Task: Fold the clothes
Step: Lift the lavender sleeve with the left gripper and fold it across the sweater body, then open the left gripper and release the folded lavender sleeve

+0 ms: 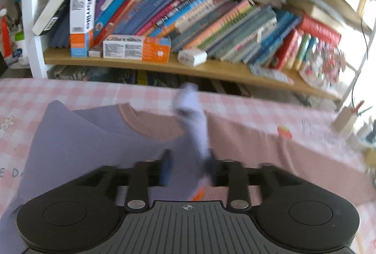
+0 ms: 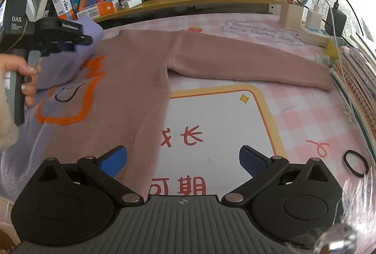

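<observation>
A thick, soft sweater [image 2: 131, 80] lies flat on the desk mat [image 2: 305, 113], its pink sleeve [image 2: 246, 61] stretched toward the right edge. The left gripper [image 2: 68, 42] is clenched on the lilac sleeve [image 1: 195, 122], lifted over the chest. The right gripper [image 2: 183, 160] hovers with fingers spread wide, holding nothing. The knit looks light and limp, so I think a cuff or hem gives the best hold.

Pink-lilac sweater [image 2: 131, 80], pink-checked tablecloth [image 2: 305, 113]
</observation>
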